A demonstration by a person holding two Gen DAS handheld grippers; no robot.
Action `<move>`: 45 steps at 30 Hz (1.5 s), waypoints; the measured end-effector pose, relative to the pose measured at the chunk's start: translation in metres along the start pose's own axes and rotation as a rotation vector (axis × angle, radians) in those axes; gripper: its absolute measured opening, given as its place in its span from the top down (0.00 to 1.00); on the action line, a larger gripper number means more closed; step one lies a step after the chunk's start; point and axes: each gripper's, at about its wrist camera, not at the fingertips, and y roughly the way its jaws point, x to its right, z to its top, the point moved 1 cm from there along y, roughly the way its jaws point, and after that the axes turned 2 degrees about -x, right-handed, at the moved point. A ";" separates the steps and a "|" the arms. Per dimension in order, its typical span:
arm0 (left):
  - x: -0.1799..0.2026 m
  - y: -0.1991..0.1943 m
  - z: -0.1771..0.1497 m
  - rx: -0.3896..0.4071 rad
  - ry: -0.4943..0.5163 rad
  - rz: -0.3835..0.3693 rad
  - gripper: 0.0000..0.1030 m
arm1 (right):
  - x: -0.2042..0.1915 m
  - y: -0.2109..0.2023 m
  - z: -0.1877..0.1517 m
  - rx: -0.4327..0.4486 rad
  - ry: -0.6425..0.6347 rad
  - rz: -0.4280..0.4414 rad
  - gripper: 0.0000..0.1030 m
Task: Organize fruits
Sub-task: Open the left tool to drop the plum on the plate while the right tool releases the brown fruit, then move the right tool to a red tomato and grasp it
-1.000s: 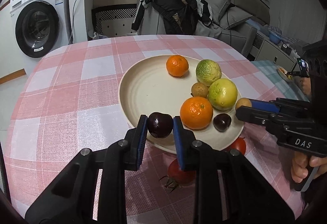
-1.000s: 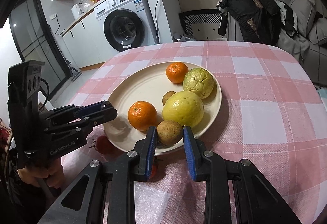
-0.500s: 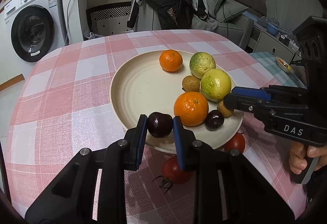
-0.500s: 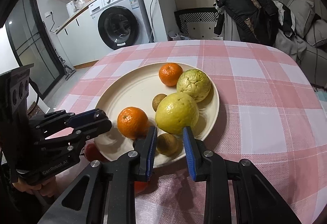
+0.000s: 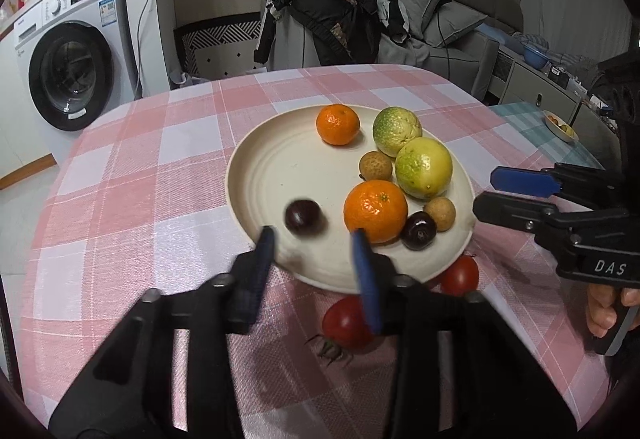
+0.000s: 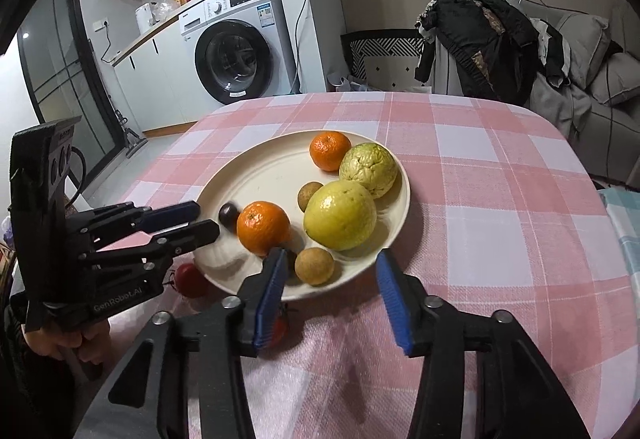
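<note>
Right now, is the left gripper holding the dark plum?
No: the left gripper is open, and the dark plum lies free on the plate beyond its fingertips.

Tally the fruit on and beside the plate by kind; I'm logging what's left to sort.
Oranges: 2
Yellow-green citrus: 2
Brown longans: 2
Dark purple fruits: 2
Tomatoes, off the plate: 2
Total: 10

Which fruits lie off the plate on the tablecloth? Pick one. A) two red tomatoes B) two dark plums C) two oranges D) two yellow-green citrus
A: two red tomatoes lie on the tablecloth beside the plate's near rim; every other fruit is on the plate.
</note>
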 end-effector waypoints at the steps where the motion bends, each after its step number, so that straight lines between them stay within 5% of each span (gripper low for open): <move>1: 0.000 -0.003 -0.001 0.003 -0.005 0.009 0.34 | 0.001 -0.001 -0.002 -0.003 0.001 -0.006 0.45; 2: -0.001 -0.006 -0.003 0.002 -0.012 0.018 0.18 | 0.001 -0.002 -0.003 -0.006 0.003 -0.010 0.38; 7: -0.010 -0.028 -0.017 0.032 -0.052 0.028 0.13 | 0.002 -0.012 -0.009 0.001 0.009 -0.006 0.12; 10: -0.017 -0.038 -0.026 0.047 -0.095 -0.006 0.01 | 0.003 -0.017 -0.011 0.015 0.030 -0.027 0.00; 35: -0.020 -0.034 -0.035 0.001 -0.103 0.014 0.01 | -0.033 0.016 -0.032 -0.144 -0.088 -0.029 0.01; 45: -0.018 -0.035 -0.034 0.003 -0.096 0.017 0.01 | -0.044 0.020 -0.032 -0.155 -0.110 0.018 0.24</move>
